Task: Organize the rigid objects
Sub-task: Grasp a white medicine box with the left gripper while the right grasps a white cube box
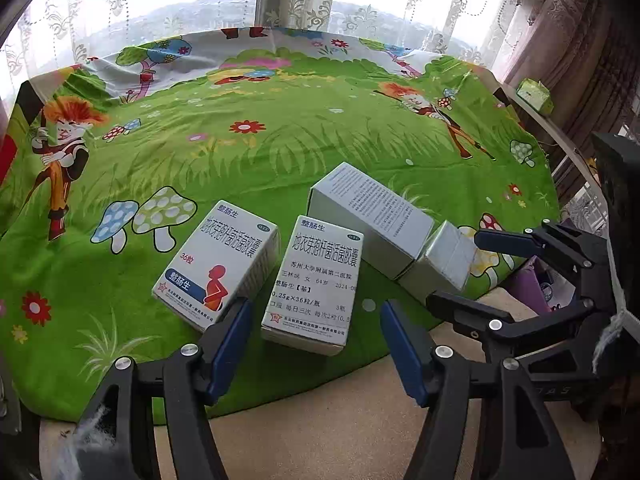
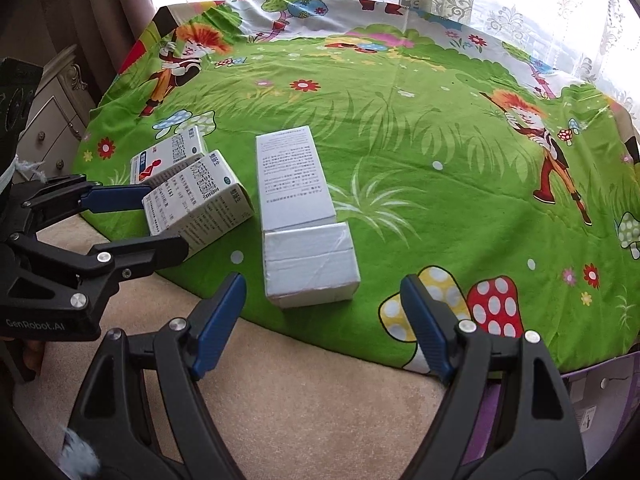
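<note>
Blue ribbed pads (image 1: pixel 234 350) (black arms), boxy cardboard cartons (image 1: pixel 314 280), printed cloth (image 1: pixel 280 140)

We see a worktop (image 2: pixel 304 392) with a beige surface, mostly covered by a green cartoon cloth (image 2: pixel 400 120). On the cloth lies a long white box (image 2: pixel 294 178); left of it, two medicine boxes (image 2: pixel 196 200) lie side by side.

We see three white cartons lying flat on the green cartoon cloth (image 1: pixel 280 140). The two printed medicine boxes (image 1: pixel 218 266) (image 1: pixel 314 286) lie side by side, slightly apart. The long white box (image 2: pixel 304 216) lies just right of them, closed end toward us.
</note>
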Action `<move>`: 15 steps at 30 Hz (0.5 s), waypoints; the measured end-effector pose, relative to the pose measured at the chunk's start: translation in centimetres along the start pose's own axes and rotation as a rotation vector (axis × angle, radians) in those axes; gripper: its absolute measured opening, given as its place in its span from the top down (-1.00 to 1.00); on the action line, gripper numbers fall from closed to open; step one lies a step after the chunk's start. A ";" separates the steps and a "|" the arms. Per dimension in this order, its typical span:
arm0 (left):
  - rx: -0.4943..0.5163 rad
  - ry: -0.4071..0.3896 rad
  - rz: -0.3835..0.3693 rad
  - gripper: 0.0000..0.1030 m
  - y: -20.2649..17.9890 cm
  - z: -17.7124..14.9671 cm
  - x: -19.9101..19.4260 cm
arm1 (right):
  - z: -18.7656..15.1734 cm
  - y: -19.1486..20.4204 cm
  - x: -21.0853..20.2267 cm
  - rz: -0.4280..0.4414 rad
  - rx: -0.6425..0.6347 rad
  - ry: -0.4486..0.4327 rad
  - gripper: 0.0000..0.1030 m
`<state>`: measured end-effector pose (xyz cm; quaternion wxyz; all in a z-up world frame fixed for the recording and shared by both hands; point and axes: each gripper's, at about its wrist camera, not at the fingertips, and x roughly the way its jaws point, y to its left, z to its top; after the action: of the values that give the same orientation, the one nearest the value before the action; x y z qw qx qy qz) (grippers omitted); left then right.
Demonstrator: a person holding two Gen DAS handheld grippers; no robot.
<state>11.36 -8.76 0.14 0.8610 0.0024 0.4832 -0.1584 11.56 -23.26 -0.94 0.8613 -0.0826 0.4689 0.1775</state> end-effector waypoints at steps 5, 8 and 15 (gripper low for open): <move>0.012 0.014 -0.002 0.15 -0.2 -0.4 0.4 | 0.3 0.0 0.2 -0.012 -0.001 -0.006 -0.56; 0.019 0.000 -0.005 0.17 -0.4 -0.6 0.1 | 0.1 0.3 0.4 -0.015 -0.012 0.006 -0.15; -0.029 -0.050 -0.025 0.18 -0.4 -1.4 -1.5 | -0.6 0.9 -0.7 -0.064 -0.034 -0.026 0.03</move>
<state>9.38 -8.48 0.76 0.8708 -0.0200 0.4637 -0.1620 10.38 -22.77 -0.66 0.8710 -0.1098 0.4516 0.1590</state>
